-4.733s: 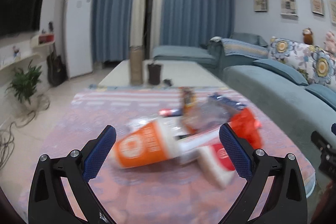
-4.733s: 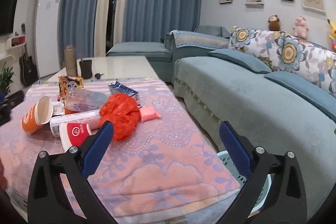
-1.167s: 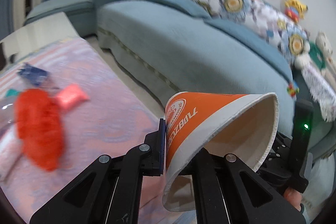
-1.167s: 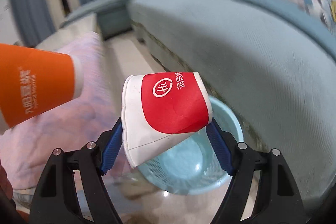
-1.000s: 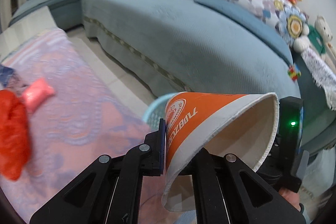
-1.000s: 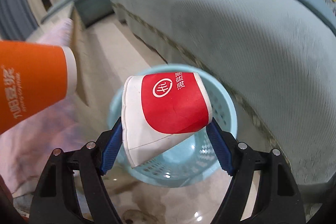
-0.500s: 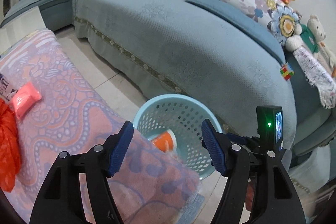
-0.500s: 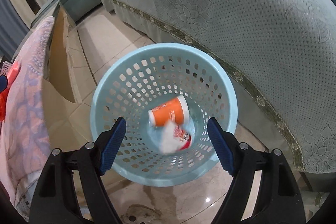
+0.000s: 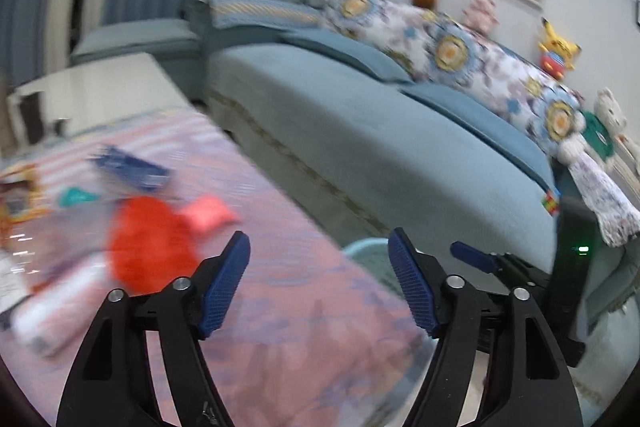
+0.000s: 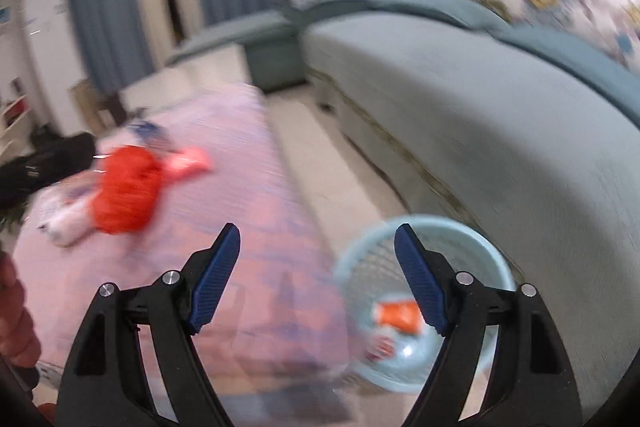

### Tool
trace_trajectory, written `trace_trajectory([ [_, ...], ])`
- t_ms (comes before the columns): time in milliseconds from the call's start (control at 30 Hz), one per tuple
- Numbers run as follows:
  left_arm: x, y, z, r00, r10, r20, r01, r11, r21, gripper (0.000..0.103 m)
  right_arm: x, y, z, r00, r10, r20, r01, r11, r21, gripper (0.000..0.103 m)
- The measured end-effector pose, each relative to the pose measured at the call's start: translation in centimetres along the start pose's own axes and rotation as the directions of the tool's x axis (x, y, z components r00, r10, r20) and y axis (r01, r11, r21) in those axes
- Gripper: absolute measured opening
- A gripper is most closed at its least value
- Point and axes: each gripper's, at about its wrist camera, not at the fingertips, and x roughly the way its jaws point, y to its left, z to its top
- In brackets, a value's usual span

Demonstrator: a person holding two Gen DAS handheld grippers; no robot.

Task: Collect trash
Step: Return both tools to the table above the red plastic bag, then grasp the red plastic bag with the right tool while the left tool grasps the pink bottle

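My left gripper [image 9: 320, 255] is over the pink-clothed table [image 9: 304, 327]; its jaws are opening and nothing is between them. My right gripper [image 10: 317, 233] stands open and empty above the table's edge and the light blue basket [image 10: 420, 221] on the floor. An orange cup [image 10: 396, 313] and a red-and-white cup [image 10: 382, 345] lie inside the basket. On the table, blurred, lie a red plastic bag [image 9: 148, 247], a pink packet [image 9: 208, 213], a blue packet [image 9: 132, 167] and a white tube [image 9: 60, 303]. The red plastic bag [image 10: 124, 187] also shows in the right wrist view.
A long blue sofa [image 9: 360, 131] with floral cushions runs along the right, close behind the basket. A strip of tiled floor [image 10: 320, 163] separates it from the table. A yellow snack bag [image 9: 16, 195] lies at the table's left. A hand [image 10: 16, 315] shows at the lower left.
Both cups have left the grippers and now lie in the basket. Both grippers have risen and swung back from over the basket toward the table, and the left one has opened.
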Motion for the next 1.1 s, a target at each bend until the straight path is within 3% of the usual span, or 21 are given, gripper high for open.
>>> trace_trajectory([
  [133, -3.6, 5.3, -1.0, 0.991, 0.131, 0.029, -0.128, 0.988, -0.091, 0.074, 1.0, 6.1, 0.8, 0.995, 0.103, 0.007, -0.102, 0.99, -0.093, 0.075],
  [167, -4.7, 6.9, -1.6, 0.977, 0.211, 0.033, -0.206, 0.973, -0.102, 0.074, 1.5, 7.4, 0.9, 0.993, 0.121, 0.007, -0.12, 0.987, -0.111, 0.075],
  [267, -6.4, 9.9, -3.1, 0.951, 0.31, 0.015, -0.306, 0.943, -0.129, 0.075, 3.1, 10.9, 0.8, 0.985, 0.172, -0.003, -0.171, 0.974, -0.149, 0.075],
  [467, -7.2, 17.0, -5.5, 0.917, 0.394, -0.07, -0.397, 0.876, -0.275, 0.074, 6.8, 15.8, 1.2, 0.979, 0.193, -0.069, -0.204, 0.956, -0.211, 0.075],
  [533, -6.8, 18.2, -5.8, 0.921, 0.377, -0.095, -0.387, 0.87, -0.306, 0.074, 8.0, 17.1, 1.1, 0.978, 0.186, -0.092, -0.203, 0.952, -0.228, 0.075],
  [667, -4.9, 19.1, -6.3, 0.951, 0.266, -0.156, -0.304, 0.893, -0.332, 0.071, 10.2, 18.8, 1.1, 0.982, 0.131, -0.138, -0.163, 0.954, -0.251, 0.071],
  [733, -4.6, 19.0, -6.4, 0.953, 0.261, -0.157, -0.299, 0.9, -0.318, 0.071, 11.1, 19.0, 1.1, 0.978, 0.124, -0.168, -0.165, 0.953, -0.254, 0.044],
  [833, -4.9, 18.3, -6.7, 0.959, 0.235, -0.157, -0.273, 0.912, -0.306, 0.07, 11.5, 18.5, 0.8, 0.971, 0.133, -0.199, -0.181, 0.951, -0.249, 0.027],
  [967, -5.8, 16.0, -8.0, 0.986, 0.053, -0.161, -0.106, 0.933, -0.343, 0.063, 10.5, 18.1, 0.3, 0.968, 0.16, -0.195, -0.208, 0.945, -0.254, 0.018],
  [1033, -6.0, 14.0, -8.8, 0.984, -0.032, -0.173, -0.028, 0.942, -0.335, 0.062, 9.5, 17.7, 0.0, 0.967, 0.173, -0.186, -0.217, 0.944, -0.25, 0.016],
  [1100, -6.7, 11.7, -9.3, 0.979, -0.069, -0.194, 0.011, 0.958, -0.286, 0.061, 8.0, 16.8, -0.3, 0.966, 0.191, -0.173, -0.229, 0.944, -0.238, 0.016],
])
